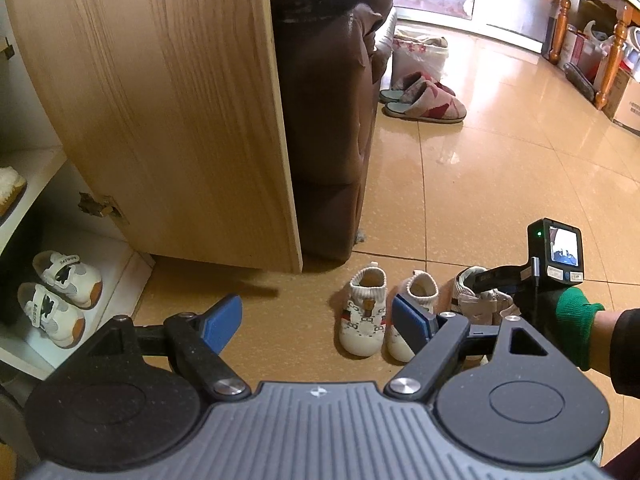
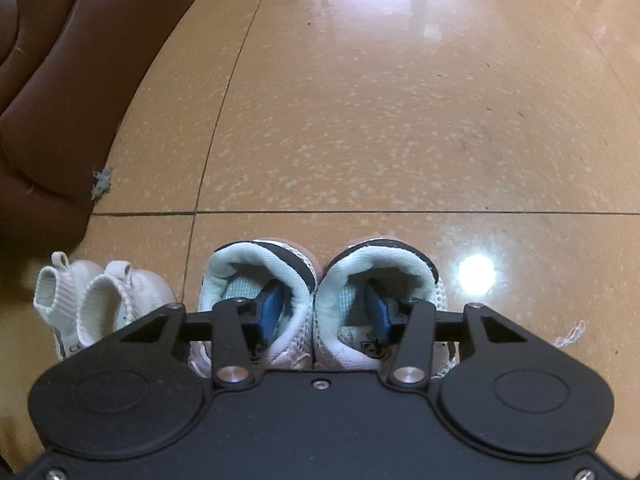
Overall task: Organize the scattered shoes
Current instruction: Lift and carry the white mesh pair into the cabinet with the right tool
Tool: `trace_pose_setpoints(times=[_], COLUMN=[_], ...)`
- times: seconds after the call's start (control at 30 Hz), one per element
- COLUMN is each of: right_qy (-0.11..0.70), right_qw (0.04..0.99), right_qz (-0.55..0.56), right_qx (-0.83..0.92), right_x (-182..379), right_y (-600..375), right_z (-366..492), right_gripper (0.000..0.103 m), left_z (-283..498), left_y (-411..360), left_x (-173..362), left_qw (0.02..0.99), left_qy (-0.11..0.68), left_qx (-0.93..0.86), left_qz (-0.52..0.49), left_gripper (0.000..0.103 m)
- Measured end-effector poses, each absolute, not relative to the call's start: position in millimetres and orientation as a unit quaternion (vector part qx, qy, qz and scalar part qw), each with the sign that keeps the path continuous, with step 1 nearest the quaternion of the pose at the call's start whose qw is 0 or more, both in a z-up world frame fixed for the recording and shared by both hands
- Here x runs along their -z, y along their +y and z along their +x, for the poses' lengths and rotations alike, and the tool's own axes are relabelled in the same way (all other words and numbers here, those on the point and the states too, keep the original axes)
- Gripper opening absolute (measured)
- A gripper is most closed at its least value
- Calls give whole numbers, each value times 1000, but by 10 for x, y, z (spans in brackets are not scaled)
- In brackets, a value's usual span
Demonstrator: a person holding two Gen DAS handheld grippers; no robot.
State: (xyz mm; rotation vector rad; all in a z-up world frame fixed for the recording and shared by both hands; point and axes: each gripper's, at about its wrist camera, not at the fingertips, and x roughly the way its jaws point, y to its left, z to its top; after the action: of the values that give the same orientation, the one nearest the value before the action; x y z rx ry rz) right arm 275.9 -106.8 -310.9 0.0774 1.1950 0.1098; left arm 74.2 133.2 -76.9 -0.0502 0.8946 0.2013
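Two white mesh sneakers stand side by side on the tan tiled floor, heels toward the right wrist camera. My right gripper has one blue pad inside each shoe and pinches their touching inner walls together. In the left wrist view these sneakers sit at the right, under a hand in a green-cuffed glove. A pair of white knit baby shoes stands just left of them. My left gripper hovers open above the floor in front of the baby shoes, with nothing between its fingers.
At the left a shoe cabinet stands with its wooden door open; a white pair with brown heels sits on the bottom shelf. A brown sofa stands behind the door. Slippers and a wooden table lie farther off.
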Motion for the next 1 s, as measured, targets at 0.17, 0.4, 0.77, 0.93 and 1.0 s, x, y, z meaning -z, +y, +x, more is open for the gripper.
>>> trace_pose_setpoints(times=[0.17,0.4,0.77,0.93,1.0], right_qy=[544,497,372,318,297], right_qw=[834,854,894,898,898], right_qz=[67,122,154,147,143], right_qx=[-66,-90,-197,-265,-291], right_x=[2969,2487,1006,325,79], right_y=[-1165,-1384,-1209,-988,-900], right_z=[2649,2418,2044,1755,1613], right_gripper=[16,15,16,16,16], left_z=[690,483,46,-182,-284], left_y=[1399,1430,1686,1832,1908], left_x=[690,486,76,-127,-192], left_qw=[901,912,931,939,940], left_qy=[420,393,329,294,283], left_qx=[-106,-110,-152,-169,-179], left_qz=[-29,-28,-46,-58,-64], left_gripper=[82,82,82,82,82])
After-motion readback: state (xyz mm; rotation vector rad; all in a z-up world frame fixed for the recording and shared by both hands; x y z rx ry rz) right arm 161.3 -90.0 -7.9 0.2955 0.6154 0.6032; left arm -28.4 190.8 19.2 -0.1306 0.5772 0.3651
